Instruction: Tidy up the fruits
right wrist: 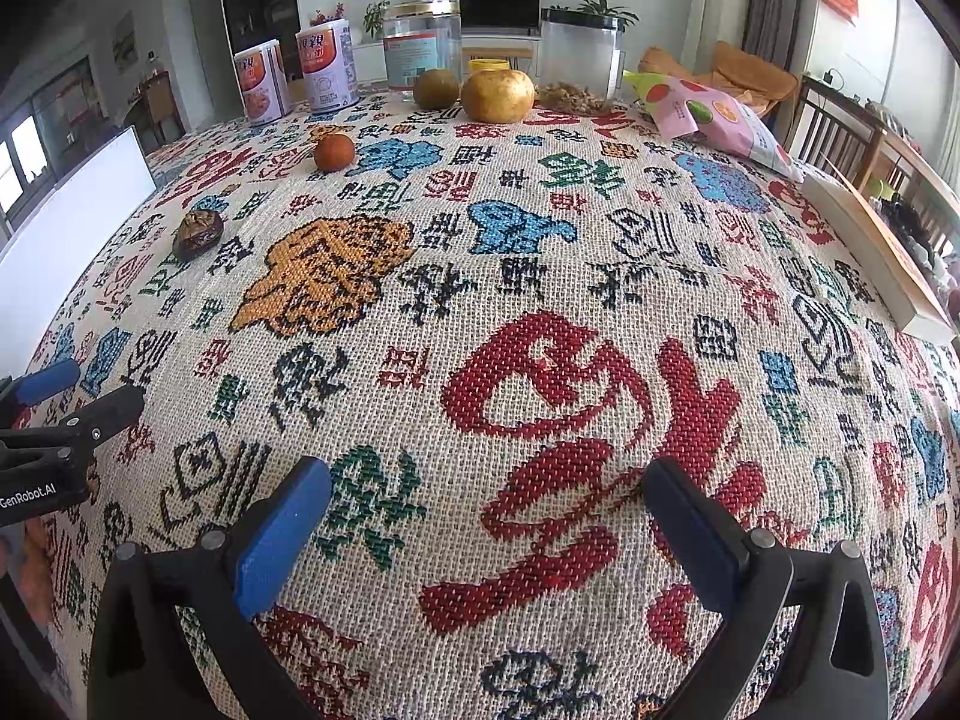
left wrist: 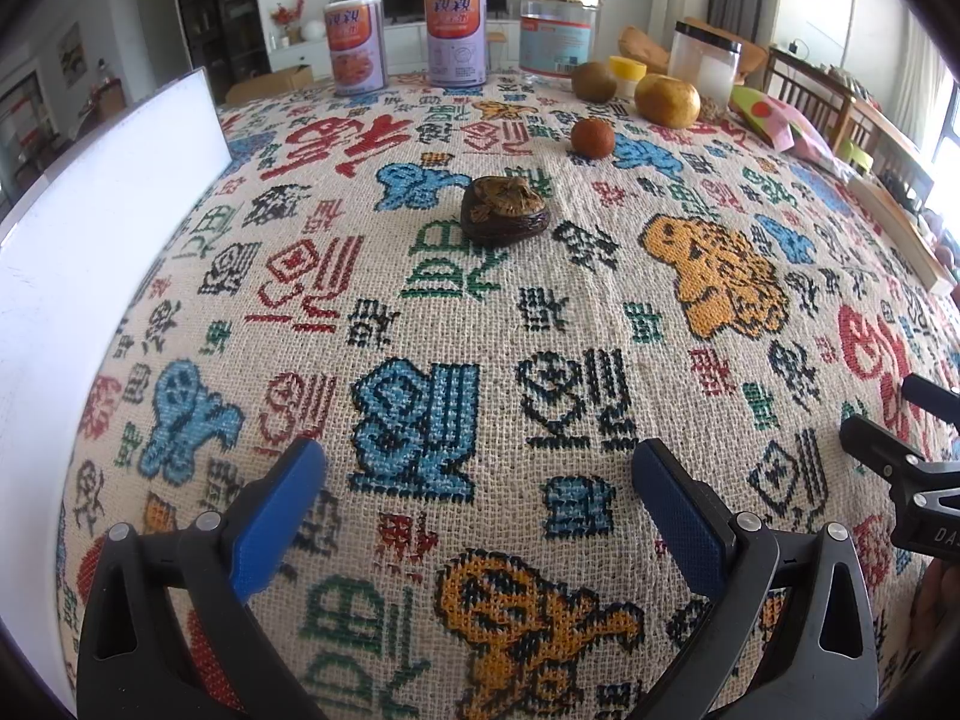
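**Fruits Gathered Toward the Far Edge of a Patterned Table**

While both grippers are held low over the near part of the table, nothing is gripped by either. The woven tablecloth (left wrist: 480,312), covered in coloured characters, is seen to fill both views, and a wide stretch of bare cloth is left between the fingers and the fruits. A white panel (left wrist: 90,252) is stood along the left edge, and a book (right wrist: 870,252) is laid near the right edge.

Along the far edge a row of containers is set: two labelled cans (left wrist: 354,42), a glass jar (left wrist: 555,30) and a clear tub with a black lid (left wrist: 705,63). A pink snack bag (right wrist: 714,114) is laid at the far right.

The left gripper (left wrist: 477,468) is shown with its blue pads spread wide apart; the right gripper (right wrist: 486,486) is likewise held spread, with only cloth between its fingers.

The large yellow fruit (right wrist: 498,95) is placed just in front of the containers, with the green-brown fruit (right wrist: 436,88) just beside it on its left. A yellow lid (left wrist: 627,69) is seen behind them. The small reddish fruit (left wrist: 592,135) is set apart, nearer the middle. A dark carved ornament (left wrist: 505,211) is placed alone on open cloth, nearer still and toward the left.
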Demonstrator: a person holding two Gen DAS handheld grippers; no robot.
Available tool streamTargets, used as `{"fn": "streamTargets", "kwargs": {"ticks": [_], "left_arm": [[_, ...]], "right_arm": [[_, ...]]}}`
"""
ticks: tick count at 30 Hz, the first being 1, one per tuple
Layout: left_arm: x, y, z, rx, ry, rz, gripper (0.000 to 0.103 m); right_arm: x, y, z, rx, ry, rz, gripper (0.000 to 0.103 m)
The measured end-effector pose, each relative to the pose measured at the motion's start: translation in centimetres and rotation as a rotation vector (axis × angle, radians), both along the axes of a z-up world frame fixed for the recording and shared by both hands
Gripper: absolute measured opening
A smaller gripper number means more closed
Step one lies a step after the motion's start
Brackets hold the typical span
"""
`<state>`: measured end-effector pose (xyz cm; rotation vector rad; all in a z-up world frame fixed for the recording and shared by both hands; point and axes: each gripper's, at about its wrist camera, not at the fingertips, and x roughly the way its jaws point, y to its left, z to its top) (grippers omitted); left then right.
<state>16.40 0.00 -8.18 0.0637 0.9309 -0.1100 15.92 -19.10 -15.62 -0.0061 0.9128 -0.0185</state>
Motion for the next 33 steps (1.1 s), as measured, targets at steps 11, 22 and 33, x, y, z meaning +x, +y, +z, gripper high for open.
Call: {"fn": "streamTargets", "kwargs": {"ticks": [11, 22, 33], "left_arm": [[0.01, 0.03, 0.00, -0.001, 0.000, 0.000, 0.103], [0.04, 0.10, 0.00, -0.001, 0.000, 0.000, 0.103], [0.03, 0.04, -0.01, -0.001, 0.000, -0.001, 0.102]], "right_arm": [[-0.03, 0.00, -0.01, 0.001, 0.000, 0.000, 0.103], [-0.02, -0.06, -0.01, 0.002, 0.000, 0.000, 0.103], [-0.07, -0.03, 0.04, 0.012, -0.003, -0.001, 0.103]]}}
